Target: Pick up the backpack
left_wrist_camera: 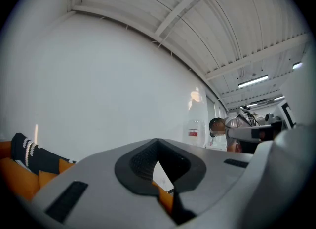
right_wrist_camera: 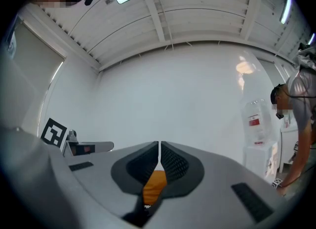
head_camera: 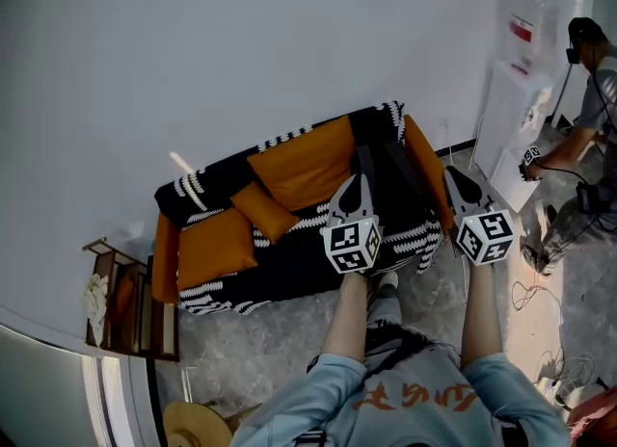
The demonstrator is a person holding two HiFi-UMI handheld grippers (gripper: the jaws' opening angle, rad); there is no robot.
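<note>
Head view: task is barely starting, nothing is being held yet. Left gripper [head_camera: 356, 182] & right gripper [head_camera: 452, 174] are both hanging level above the sofa [head_camera: 289, 279], each w/ jaws pressed together and nothing btwn them. Backpack [head_camera: 393, 183] is prob. the dark shape w/ strap-like bands lying on the sofa's right half, btwn orange cushions [head_camera: 304, 164]; can't confirm. Reaching down, opening, gripping & lifting are all remaining.

Containers: wooden rack [head_camera: 145, 312] at near left is holding a white cloth-like bundle [head_camera: 95, 299]. Water bottle [head_camera: 525, 21] is sitting on the dispenser [head_camera: 511, 108] at far right; fill level is unclear.
</note>
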